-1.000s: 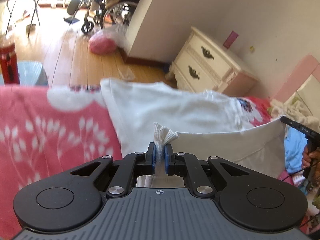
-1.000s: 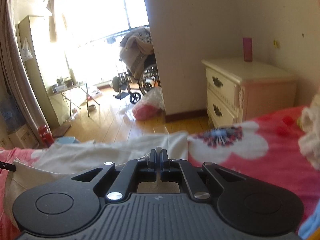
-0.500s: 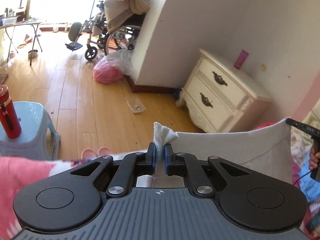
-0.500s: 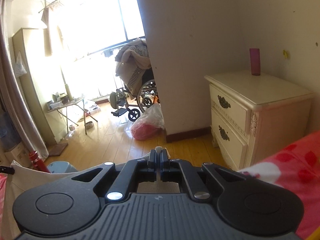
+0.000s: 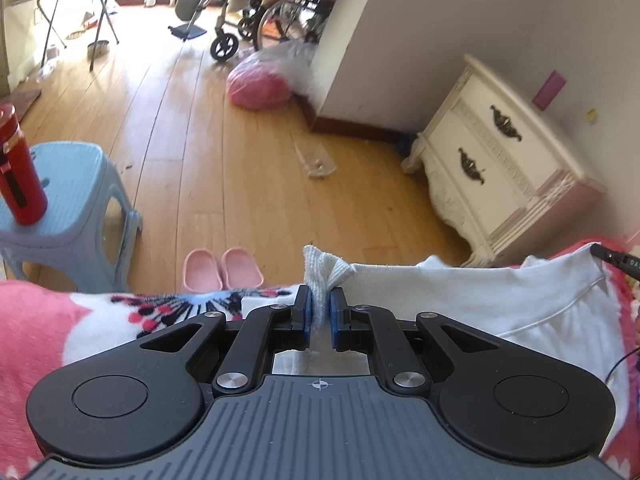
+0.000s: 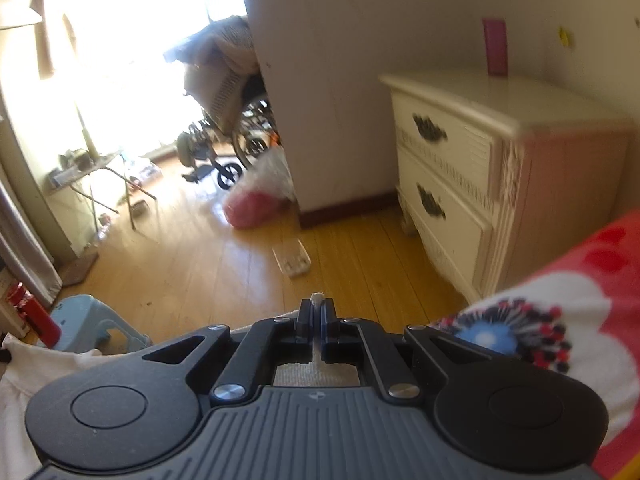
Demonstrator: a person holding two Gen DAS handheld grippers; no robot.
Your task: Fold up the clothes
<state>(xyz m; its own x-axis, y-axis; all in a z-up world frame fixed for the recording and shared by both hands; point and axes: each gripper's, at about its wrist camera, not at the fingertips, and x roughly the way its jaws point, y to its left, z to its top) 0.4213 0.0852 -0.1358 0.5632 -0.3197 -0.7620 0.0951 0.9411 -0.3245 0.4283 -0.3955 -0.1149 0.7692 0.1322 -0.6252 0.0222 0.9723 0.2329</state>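
- On the near edge of the bed, a white garment (image 5: 500,304) lies spread over a pink flowered blanket (image 5: 48,328), stretched sideways between the two claws.
- Between the blue pads of the left gripper (image 5: 320,308) a ribbed white corner of the garment sticks up; the jaws are opening, narrow, with the cloth between them and the pads touching it.
- The right gripper (image 6: 317,312) is pinched almost closed on a thin fold of the same garment, a small tuft showing above its tips; more of the white cloth (image 6: 24,364) trails off to the left in that view.
- In the left wrist view the tip of the other gripper (image 5: 616,258) shows at the far right, at the garment's other corner.
- Just beyond the bed edge, a pair of pink slippers (image 5: 222,270) sits on the wooden floor (image 5: 224,152).
- To the left stands a pale blue stool (image 5: 68,200) with a red bottle (image 5: 18,168) upright on it.
- To the right is a cream nightstand (image 5: 500,168) with two drawers, against the wall.
- Farther off lie a pink bag (image 5: 260,88) beside the wall corner, a wheelchair (image 5: 256,12) draped with cloth, and a folding table (image 5: 68,4) near the bright window.
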